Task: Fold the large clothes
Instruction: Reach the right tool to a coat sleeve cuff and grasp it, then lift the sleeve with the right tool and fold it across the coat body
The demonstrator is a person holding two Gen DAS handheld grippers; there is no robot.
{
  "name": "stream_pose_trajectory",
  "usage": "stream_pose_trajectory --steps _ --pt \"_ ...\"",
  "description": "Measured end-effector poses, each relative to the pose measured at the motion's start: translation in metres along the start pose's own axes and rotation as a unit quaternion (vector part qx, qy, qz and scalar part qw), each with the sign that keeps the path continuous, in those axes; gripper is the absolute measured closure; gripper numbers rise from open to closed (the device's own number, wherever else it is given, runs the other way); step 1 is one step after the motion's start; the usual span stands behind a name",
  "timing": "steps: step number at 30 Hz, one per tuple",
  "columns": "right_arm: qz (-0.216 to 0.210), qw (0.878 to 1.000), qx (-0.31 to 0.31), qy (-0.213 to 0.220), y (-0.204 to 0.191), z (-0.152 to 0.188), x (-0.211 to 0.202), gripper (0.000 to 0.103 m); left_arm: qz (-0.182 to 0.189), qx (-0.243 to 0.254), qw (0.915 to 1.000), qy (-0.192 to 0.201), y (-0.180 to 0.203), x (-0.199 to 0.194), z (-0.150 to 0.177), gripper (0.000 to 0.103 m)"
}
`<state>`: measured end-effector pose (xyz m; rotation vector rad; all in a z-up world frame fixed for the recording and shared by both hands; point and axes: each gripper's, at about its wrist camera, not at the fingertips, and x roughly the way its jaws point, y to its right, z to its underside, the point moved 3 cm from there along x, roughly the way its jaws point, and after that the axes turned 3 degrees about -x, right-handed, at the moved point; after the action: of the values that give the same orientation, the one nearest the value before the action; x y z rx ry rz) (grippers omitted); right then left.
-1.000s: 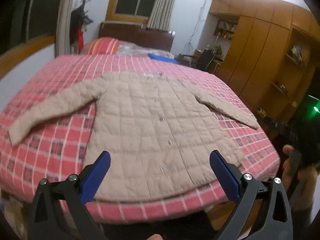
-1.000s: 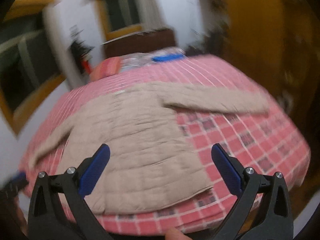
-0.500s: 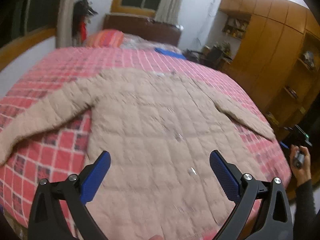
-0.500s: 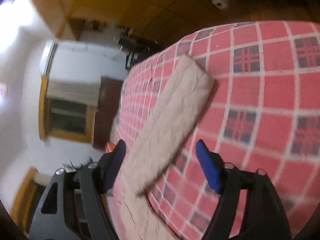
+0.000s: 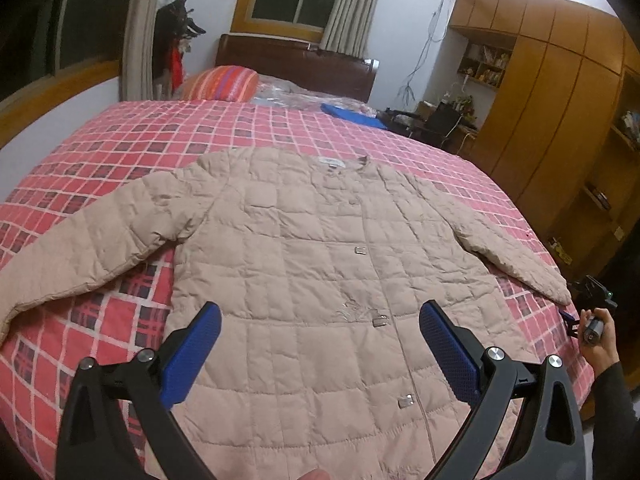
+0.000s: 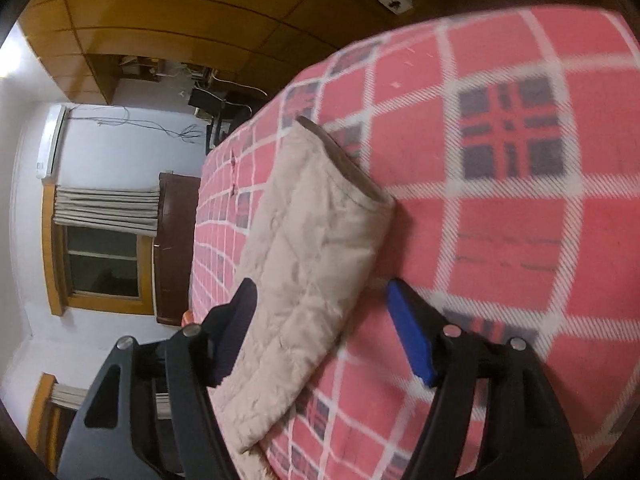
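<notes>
Spread flat on the red checked bedspread (image 5: 120, 148), a beige jacket (image 5: 320, 264) lies beneath the wide-open left gripper (image 5: 320, 340), while the right gripper (image 6: 320, 320) straddles its sleeve cuff (image 6: 340, 176), jaws apart.

The left tongs (image 5: 320, 344) have two black plastic arms with long holes cut in them and round silver screws near the tips. Blue bumpy pads (image 5: 192, 354) sit on the inside of each finger. The right tongs (image 6: 322, 332) look the same. The person's right hand (image 5: 600, 346) comes out of a dark long sleeve (image 5: 618, 408).
</notes>
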<state>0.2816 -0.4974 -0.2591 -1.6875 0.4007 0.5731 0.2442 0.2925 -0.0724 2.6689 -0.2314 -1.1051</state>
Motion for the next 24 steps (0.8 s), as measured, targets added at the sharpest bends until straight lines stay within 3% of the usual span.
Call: stream_pose_trajectory --steps 3,6,8,11,17,24 --pt "-0.002 1.000 -0.001 0.007 -0.007 -0.007 0.009 0.036 0.013 -0.012 0.9997 -0.015 -0.004 0.005 -0.002 0.003" --pt "-0.006 1.000 -0.005 0.000 -0.008 -0.007 0.015 0.054 0.015 -0.028 0.9989 -0.036 -0.011 0.010 -0.005 0.003" --pt "-0.006 1.000 -0.014 -0.006 -0.007 -0.009 0.019 0.080 0.018 -0.031 0.9986 -0.038 -0.013 0.008 -0.005 0.003" --pt "-0.009 0.999 -0.030 0.005 -0.025 -0.014 0.017 0.091 0.013 -0.024 0.9991 -0.032 -0.016 0.002 -0.008 0.003" --pt "-0.033 0.991 -0.124 0.041 -0.101 -0.003 -0.010 0.095 0.014 -0.018 0.9995 -0.020 -0.025 -0.015 -0.011 0.003" --pt "-0.070 0.969 -0.230 0.062 -0.202 0.032 -0.037 0.095 0.028 -0.024 0.9993 0.002 -0.030 -0.043 -0.010 0.003"
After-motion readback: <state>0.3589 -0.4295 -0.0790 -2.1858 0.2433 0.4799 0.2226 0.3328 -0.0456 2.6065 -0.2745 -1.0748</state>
